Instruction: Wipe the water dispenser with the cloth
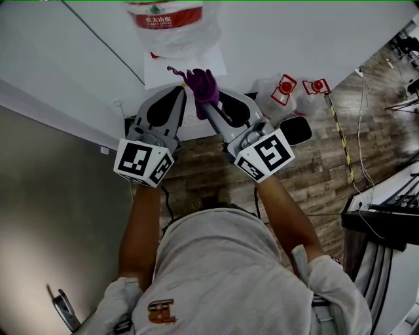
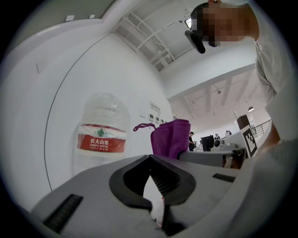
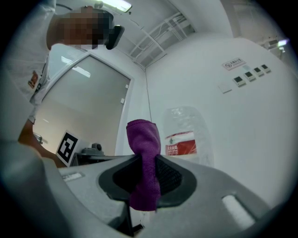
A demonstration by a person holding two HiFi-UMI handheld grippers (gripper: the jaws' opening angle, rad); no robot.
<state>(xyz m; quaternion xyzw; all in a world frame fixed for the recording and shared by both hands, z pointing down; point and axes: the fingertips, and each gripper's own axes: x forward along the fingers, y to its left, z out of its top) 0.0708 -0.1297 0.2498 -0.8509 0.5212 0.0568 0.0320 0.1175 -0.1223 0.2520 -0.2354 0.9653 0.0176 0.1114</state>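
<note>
- Right gripper (image 3: 146, 157) has its jaws clamped on the purple cloth (image 3: 144, 139). The cloth stands up past the tips and hangs below them.
- Left gripper (image 2: 150, 157) has its jaws together with nothing between them. It is just beside the cloth.
- Both are held near the dispenser (image 1: 163, 75), below its bottle (image 1: 171, 19).

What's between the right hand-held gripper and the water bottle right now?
Only the purple cloth, clamped in the right hand-held gripper; nothing else stands before the water bottle, as the right gripper view shows.
</note>
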